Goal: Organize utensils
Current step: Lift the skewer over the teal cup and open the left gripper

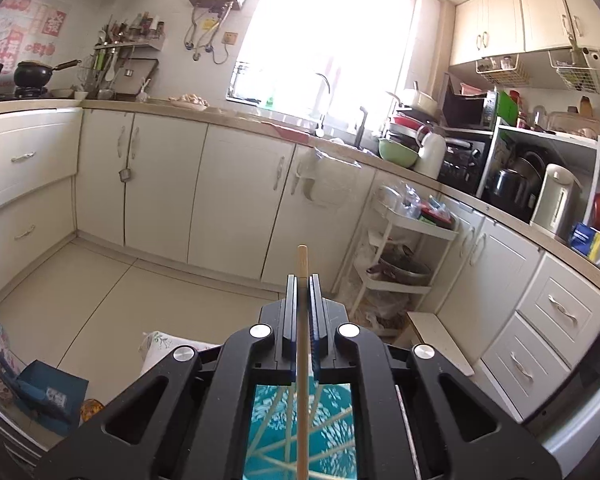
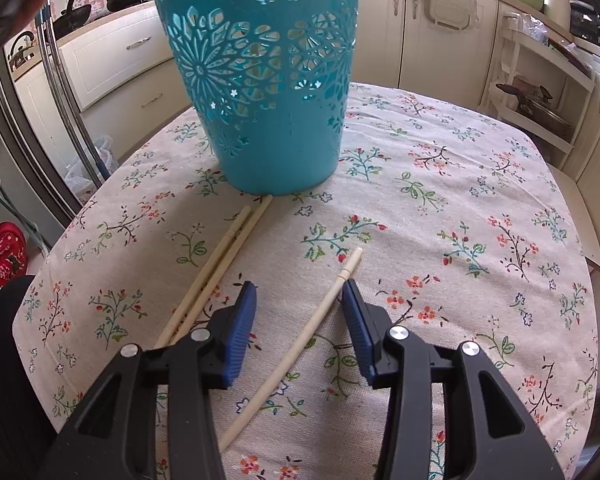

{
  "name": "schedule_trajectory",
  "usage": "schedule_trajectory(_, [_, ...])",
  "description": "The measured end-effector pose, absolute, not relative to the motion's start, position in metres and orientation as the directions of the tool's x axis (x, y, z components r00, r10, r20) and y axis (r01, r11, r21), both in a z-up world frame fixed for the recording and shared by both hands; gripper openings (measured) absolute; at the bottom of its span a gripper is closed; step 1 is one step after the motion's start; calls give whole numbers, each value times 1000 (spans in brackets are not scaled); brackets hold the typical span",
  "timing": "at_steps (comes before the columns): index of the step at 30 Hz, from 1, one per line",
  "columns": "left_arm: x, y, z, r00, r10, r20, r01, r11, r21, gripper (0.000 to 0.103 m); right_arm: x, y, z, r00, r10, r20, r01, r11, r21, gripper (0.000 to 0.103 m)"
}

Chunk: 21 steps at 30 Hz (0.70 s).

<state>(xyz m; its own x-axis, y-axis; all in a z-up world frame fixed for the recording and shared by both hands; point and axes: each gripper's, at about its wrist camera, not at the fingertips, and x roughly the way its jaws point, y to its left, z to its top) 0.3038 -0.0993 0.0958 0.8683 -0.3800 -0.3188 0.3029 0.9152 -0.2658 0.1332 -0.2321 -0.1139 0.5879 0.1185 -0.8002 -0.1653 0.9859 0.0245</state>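
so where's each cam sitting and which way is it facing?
Left wrist: on the left gripper, aimed across the kitchen; jaws shut on a chopstick, teal basket below.
Right wrist: on the right gripper, tilted down at the table; jaws open around a loose chopstick.
Shared: basket, white trolley.

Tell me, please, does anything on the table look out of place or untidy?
Yes. Three chopsticks lie loose on the floral tablecloth rather than in the teal basket: a pair side by side at its base, and a single one slanting between the open fingers of the right claw.
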Motion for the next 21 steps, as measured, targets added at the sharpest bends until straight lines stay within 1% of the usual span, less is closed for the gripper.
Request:
schedule_trajectory(6, [334, -103, 74, 887, -330, -322, 240, 927, -288, 5, 133, -230, -114, 586, 121, -801, -172, 985, 23, 48])
schedule_trajectory(12, [345, -96, 59, 887, -319, -335, 213, 924, -317, 5, 133, -229, -114, 586, 119, -801, -171, 985, 21, 49])
schedule_trajectory(15, [345, -93, 64, 886, -333, -323, 223, 916, -332, 5, 134, -228, -115, 586, 118, -802, -173, 985, 18, 49])
schedule_trajectory(21, [338, -97, 78, 891, -345, -295, 250, 916, -315, 5, 133, -228, -115, 586, 119, -802, -174, 985, 18, 50])
